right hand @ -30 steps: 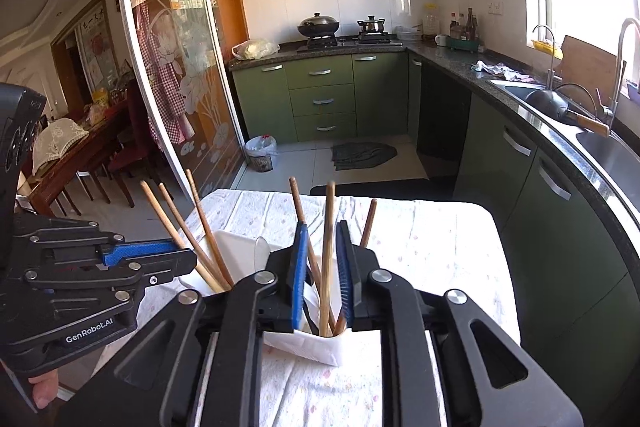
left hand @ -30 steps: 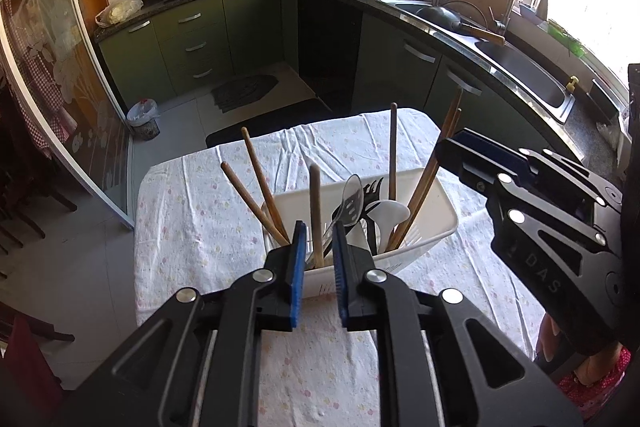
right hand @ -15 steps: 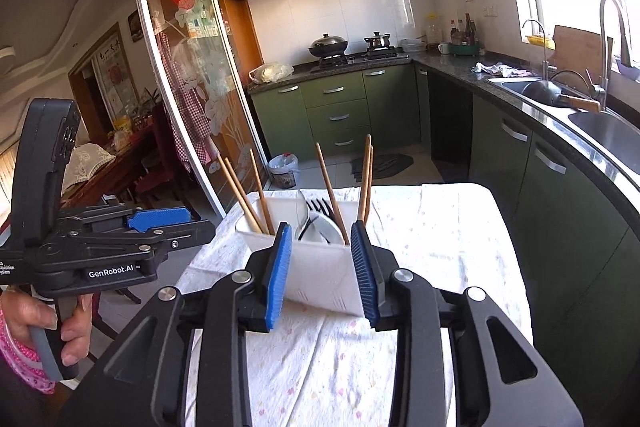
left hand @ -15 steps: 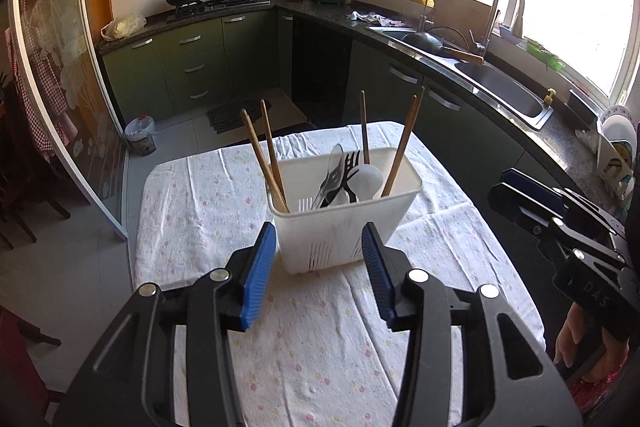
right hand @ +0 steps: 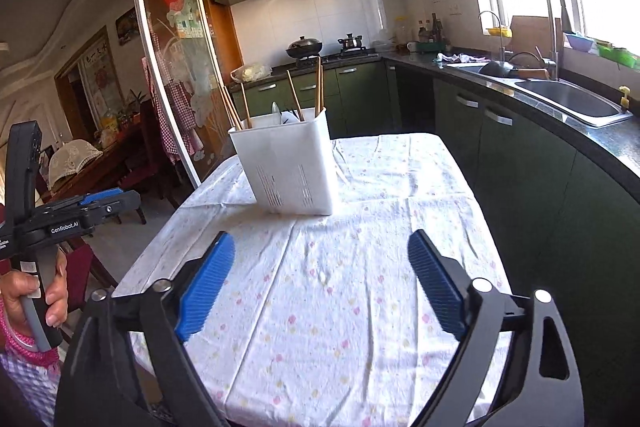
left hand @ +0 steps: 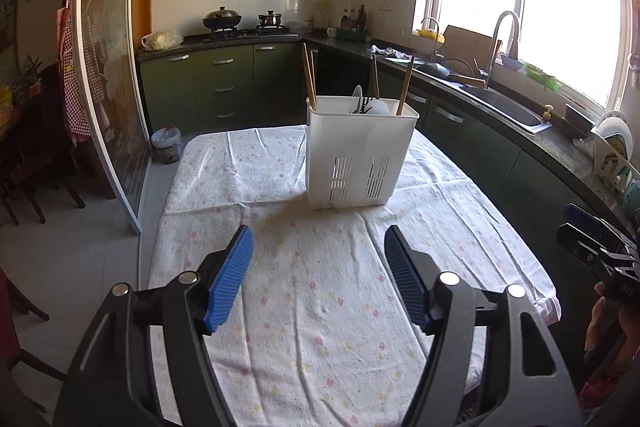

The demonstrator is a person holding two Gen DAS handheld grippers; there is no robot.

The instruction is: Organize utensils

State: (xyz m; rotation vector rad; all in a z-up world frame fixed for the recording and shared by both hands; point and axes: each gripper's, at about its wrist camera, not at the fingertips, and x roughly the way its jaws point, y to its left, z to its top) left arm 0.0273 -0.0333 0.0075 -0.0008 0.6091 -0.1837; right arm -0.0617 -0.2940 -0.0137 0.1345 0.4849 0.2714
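While its blue pads spread apart with nothing between them, the left gripper hangs over the near end of the floral tablecloth, pointing at the white utensil caddy. The right gripper is likewise opening, its jaws very wide and empty, aimed along the same cloth from the caddy's other side. Neither tool touches anything; the caddy stands well apart from both, upright near the far middle of the table.

Inside the caddy, wooden chopsticks lean at one end, another pair at the opposite end, and a white spoon with dark cutlery sits between them. No loose utensil shows on the cloth, so the sorting looks finished or nearly so, and the step in hand reads as a retreat from the caddy.

To do it well, both tools should be kept clear of the leaning chopstick tips, which a passing finger could tip out. The cloth is wrinkled and loose; dragging a fingertip across it would likely tug the light plastic caddy, so the pads are best kept lifted off the fabric.
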